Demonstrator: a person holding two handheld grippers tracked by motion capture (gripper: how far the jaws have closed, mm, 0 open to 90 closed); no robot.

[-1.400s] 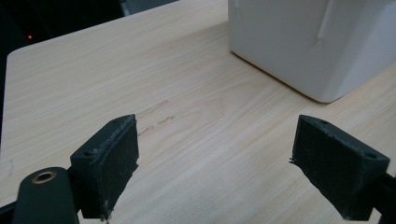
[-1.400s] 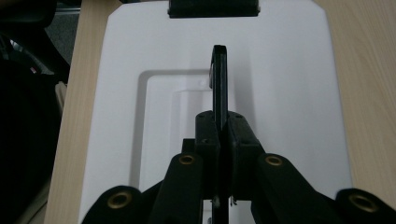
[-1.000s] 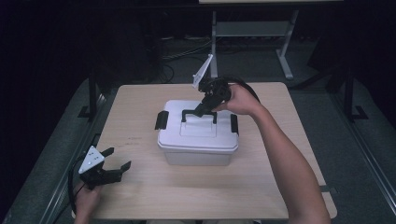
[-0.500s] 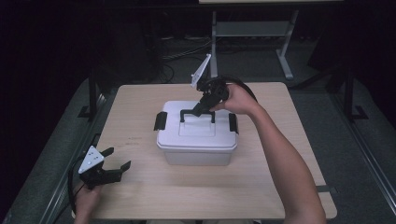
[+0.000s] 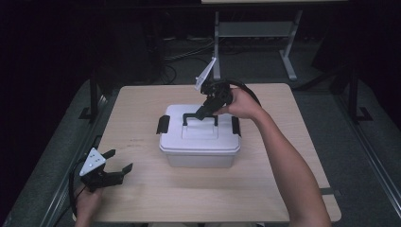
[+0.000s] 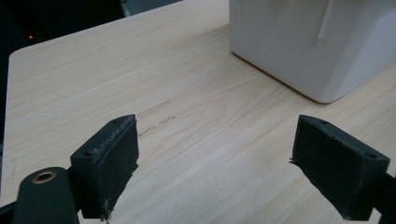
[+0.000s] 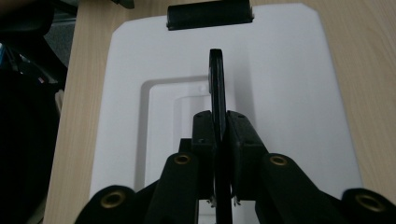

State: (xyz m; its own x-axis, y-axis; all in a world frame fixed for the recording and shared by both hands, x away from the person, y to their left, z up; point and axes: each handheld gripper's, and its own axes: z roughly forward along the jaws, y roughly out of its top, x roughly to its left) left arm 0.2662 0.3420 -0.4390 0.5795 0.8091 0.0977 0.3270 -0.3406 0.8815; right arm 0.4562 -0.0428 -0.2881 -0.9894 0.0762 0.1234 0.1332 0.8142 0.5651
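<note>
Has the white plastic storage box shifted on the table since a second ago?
No. The white plastic storage box sits at the same spot on the light wooden table, its black side latch equally far from the table's left edge as before.

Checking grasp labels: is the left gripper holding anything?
No: the left gripper stands open over bare table, apart from the white box.

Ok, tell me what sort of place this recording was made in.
Probably a lab or studio set up for recording, not a home. A lone wooden table stands in a dark room on grey floor, cables trail behind it, and a metal-framed stand sits beyond. On the table is just a white lidded box.
</note>
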